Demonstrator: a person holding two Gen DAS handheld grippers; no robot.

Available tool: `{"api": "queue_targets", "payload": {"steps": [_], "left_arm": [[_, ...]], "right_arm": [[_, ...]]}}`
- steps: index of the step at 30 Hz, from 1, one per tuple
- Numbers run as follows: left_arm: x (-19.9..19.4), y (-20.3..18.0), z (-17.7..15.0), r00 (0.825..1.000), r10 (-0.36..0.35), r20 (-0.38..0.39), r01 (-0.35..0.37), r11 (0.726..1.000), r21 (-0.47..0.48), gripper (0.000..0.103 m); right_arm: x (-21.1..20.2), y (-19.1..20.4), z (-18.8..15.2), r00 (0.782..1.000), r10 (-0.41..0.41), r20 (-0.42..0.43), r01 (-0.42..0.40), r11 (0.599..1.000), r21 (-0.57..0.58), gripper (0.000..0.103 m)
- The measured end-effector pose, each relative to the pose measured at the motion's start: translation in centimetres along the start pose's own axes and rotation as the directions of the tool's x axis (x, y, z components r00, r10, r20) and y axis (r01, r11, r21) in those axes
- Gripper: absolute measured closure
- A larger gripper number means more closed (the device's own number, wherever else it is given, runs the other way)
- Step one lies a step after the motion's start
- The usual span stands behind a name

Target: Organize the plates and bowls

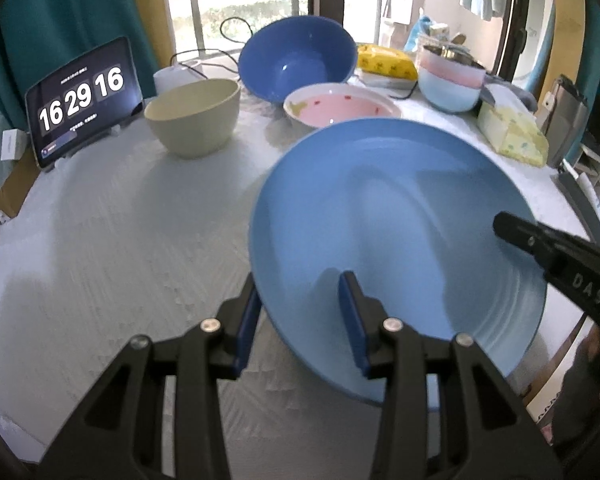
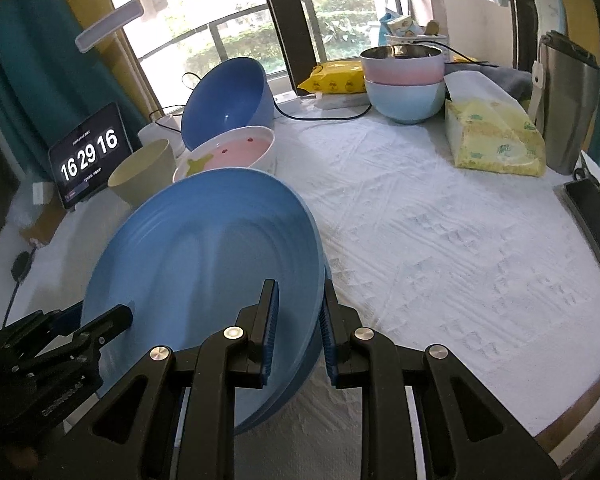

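Plate (image 2: 204, 264) rim sits between both grippers' jaws: right gripper (image 2: 296, 324) clamped on it, left gripper (image 1: 300, 320) parted around it

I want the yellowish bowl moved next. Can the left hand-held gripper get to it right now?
Probably not yet. The left hand-held gripper straddles the rim of the blue plate, so it looks busy. The table toward the beige bowl lies open otherwise.

Left wrist view: close above the blue plate (image 1: 396, 248), facing the window at 12 o'clock.
Right wrist view: same closeness and facing.
Shared: plate (image 2: 204, 280), far bowls.
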State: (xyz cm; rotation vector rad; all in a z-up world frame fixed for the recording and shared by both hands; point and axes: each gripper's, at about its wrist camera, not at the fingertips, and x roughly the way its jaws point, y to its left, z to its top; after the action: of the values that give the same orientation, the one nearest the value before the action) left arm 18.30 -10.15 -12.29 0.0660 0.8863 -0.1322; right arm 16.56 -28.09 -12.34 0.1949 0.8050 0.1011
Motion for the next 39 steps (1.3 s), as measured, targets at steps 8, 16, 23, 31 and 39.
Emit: {"api": "queue_targets", "payload": {"steps": [8, 16, 23, 31, 39], "left_arm": [[0.0, 0.3, -0.5, 1.000, 0.005, -0.005, -0.005, 1.000, 0.017, 0.062], [0.2, 0.2, -0.5, 1.000, 0.013, 0.001, -0.013, 0.999, 0.038, 0.062], [0.5, 1.3, -0.3, 1.000, 0.028, 0.001, -0.028, 1.000, 0.005, 0.062], [-0.3, 2.7, 0.1, 0.999, 0.019, 0.044, -0.017, 0.998, -0.054, 0.062], [-0.9, 3.8, 1.0, 0.996, 0.003, 0.089, 0.007, 0.994, -0.109, 0.060]], "right_arm": [[0.2, 0.5, -0.3, 1.000, -0.024, 0.005, 0.024, 0.999, -0.032, 0.081], [0.2, 0.6, -0.3, 0.999, -0.046, 0.006, 0.046, 0.998, -0.049, 0.081], [-0.3, 2.0, -0.1, 0.982, -0.175, 0.076, 0.185, 0.971, -0.152, 0.072], [0.6, 1.4, 0.0, 0.985, -0.170, 0.032, 0.173, 0.975, -0.140, 0.072], [1.1, 0.1, 0.8, 0.997, -0.069, -0.020, 0.069, 0.997, -0.044, 0.069]]}}
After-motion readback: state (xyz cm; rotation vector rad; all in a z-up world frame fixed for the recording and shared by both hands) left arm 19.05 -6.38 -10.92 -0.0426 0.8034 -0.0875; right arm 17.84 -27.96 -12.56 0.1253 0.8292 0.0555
